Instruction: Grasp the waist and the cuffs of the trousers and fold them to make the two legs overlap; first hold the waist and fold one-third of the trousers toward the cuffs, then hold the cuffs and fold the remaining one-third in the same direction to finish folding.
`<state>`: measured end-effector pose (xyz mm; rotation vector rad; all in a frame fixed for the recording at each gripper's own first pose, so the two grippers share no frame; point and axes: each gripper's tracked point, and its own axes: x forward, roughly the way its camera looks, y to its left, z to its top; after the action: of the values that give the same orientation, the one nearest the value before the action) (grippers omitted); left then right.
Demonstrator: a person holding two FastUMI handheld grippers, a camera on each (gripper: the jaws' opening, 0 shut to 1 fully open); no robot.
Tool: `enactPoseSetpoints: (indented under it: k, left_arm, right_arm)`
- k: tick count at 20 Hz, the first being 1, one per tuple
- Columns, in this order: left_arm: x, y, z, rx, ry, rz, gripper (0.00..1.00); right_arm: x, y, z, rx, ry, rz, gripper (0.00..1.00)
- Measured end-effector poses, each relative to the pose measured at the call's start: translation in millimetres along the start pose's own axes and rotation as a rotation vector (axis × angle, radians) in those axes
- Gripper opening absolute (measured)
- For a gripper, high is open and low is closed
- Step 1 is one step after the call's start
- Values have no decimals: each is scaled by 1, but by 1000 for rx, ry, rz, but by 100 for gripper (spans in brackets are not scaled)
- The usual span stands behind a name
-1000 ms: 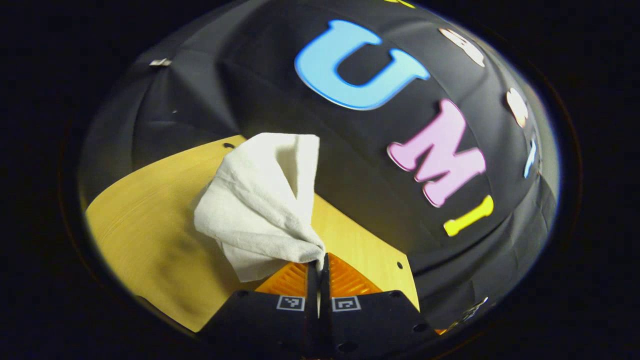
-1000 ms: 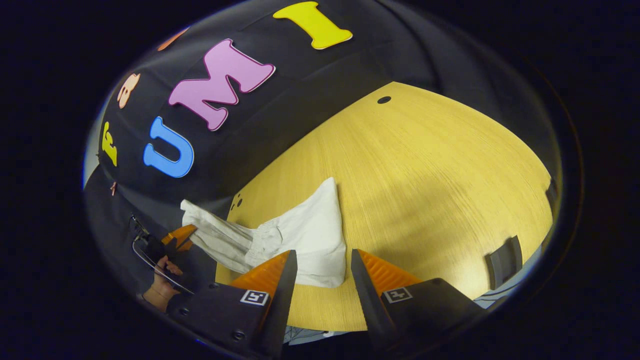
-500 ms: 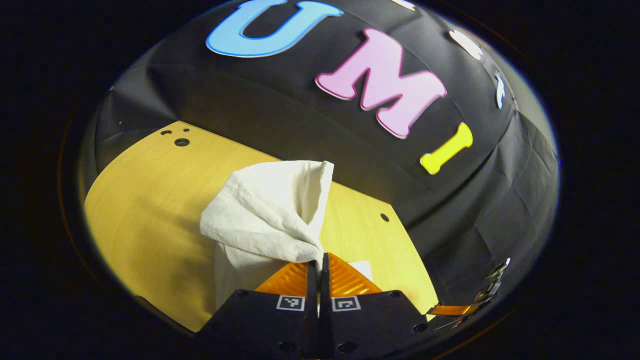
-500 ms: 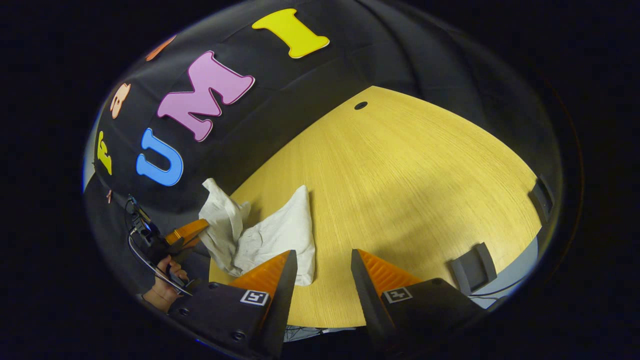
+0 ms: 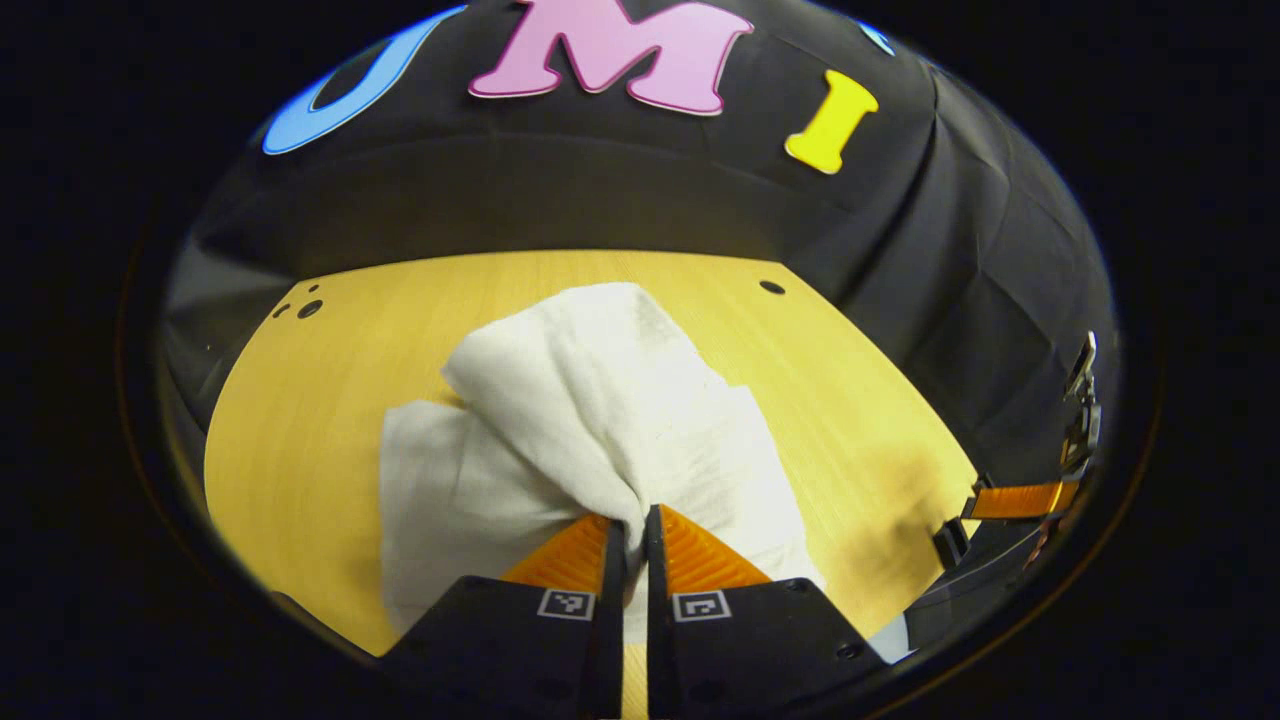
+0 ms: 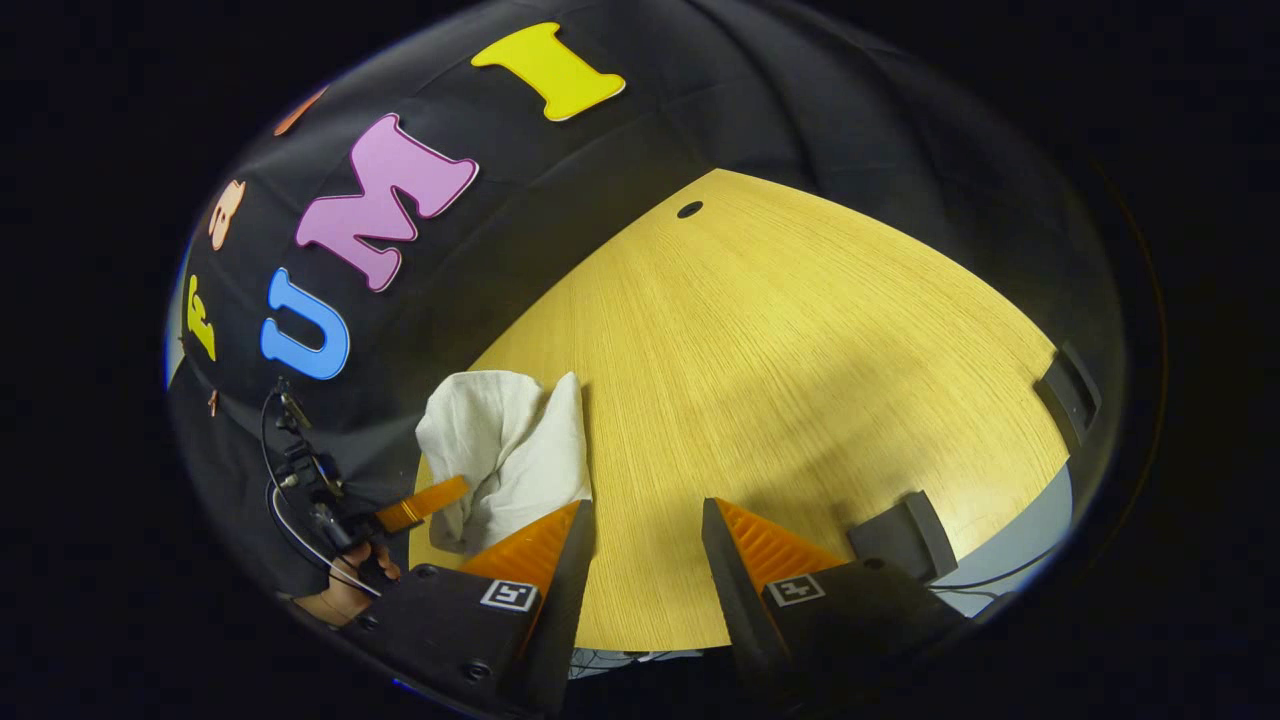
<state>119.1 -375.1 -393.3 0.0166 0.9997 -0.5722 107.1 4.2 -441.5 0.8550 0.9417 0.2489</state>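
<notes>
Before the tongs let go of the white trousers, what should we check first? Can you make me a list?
1. Left tongs pinching the white trousers: ok, both fingers press on cloth.
2. Right tongs free and out of the way: ok, open over bare wooden table, apart from the trousers.
3. Trousers wholly on the table: ok, table shows around them in the left gripper view.
4. Folded part lying flat: not ok, it humps up, bunched at the tongs.
5. Edges lined up: cannot tell, the hump hides them.
6. Fold finished: cannot tell.
</notes>
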Motion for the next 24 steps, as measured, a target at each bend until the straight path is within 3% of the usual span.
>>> enactPoseSetpoints:
  k: [2, 3, 5, 8, 10, 12, 24]
  left_arm:
    - [-1, -23, -11, -19, 31, -72, 20]
    - [-5, -31, -15, -37, 32, -108, 30]
    - [-16, -48, -17, -79, 33, -183, 60]
    - [-35, -59, -13, -175, 23, -259, 72]
    - [-50, -55, -7, -268, 8, -276, 72]
    - [-70, -32, 3, -360, -24, -243, 72]
    - [-157, 89, 14, -496, -159, -83, 72]
  right_arm:
    - [0, -1, 1, 4, 0, 1, 68]
    - [0, -1, 1, 4, -2, 3, 68]
    - [1, 3, 2, 2, -1, 10, 68]
    - [2, 11, 4, -6, -3, 23, 68]
    - [1, 24, 6, -3, -10, 46, 68]
    - [-3, 50, 8, -33, -22, 78, 68]
    - [-14, 166, 4, -156, -72, 168, 68]
